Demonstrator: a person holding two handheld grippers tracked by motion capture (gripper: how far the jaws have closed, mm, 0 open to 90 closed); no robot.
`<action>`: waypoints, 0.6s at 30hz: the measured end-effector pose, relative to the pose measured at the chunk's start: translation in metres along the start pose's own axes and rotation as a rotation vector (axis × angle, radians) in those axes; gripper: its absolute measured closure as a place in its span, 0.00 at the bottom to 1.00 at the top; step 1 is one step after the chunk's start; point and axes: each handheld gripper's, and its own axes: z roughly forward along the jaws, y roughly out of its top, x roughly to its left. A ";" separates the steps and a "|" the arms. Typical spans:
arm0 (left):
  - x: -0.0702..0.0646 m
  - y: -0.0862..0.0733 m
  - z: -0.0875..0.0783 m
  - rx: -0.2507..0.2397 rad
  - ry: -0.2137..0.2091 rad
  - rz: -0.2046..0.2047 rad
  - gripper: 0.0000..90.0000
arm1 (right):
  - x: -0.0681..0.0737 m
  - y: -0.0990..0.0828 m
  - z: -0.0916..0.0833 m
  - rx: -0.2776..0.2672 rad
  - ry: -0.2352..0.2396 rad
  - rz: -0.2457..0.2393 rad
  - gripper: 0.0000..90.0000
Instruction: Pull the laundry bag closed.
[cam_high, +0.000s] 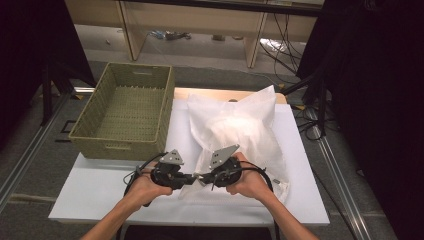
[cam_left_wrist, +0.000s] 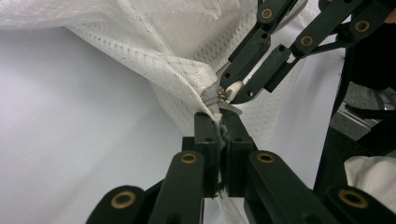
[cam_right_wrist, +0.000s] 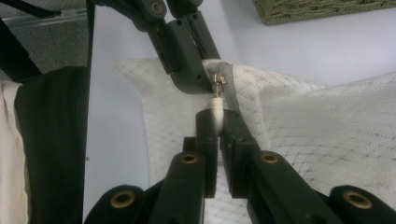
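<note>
A white mesh zip bag (cam_high: 240, 125) lies stuffed on the white table (cam_high: 95, 187), right of centre. Both grippers meet at its near left corner. My left gripper (cam_high: 188, 178) is shut on the bag's corner fabric beside the grey zipper end (cam_left_wrist: 211, 98); the left gripper view shows its jaws clamped on that seam. My right gripper (cam_high: 201, 176) is shut on the white zipper pull (cam_right_wrist: 216, 109), which hangs from the metal slider (cam_right_wrist: 217, 83). In the right gripper view the left gripper (cam_right_wrist: 205, 81) reaches in from the top, right next to the slider.
An empty woven green basket (cam_high: 125, 112) stands at the table's back left, touching the bag's side of the board. Black curtains and stands flank the table. A shelf unit and cables lie on the floor behind.
</note>
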 end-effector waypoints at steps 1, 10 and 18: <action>0.000 0.000 0.001 -0.003 -0.005 0.013 0.96 | 0.001 0.000 -0.001 0.012 -0.004 0.026 0.96; -0.001 -0.001 -0.002 0.005 0.012 0.042 0.96 | 0.004 0.005 0.004 0.040 -0.009 -0.007 0.98; -0.004 0.000 -0.003 0.005 0.015 0.066 0.96 | 0.005 0.007 0.005 0.039 -0.015 0.000 0.97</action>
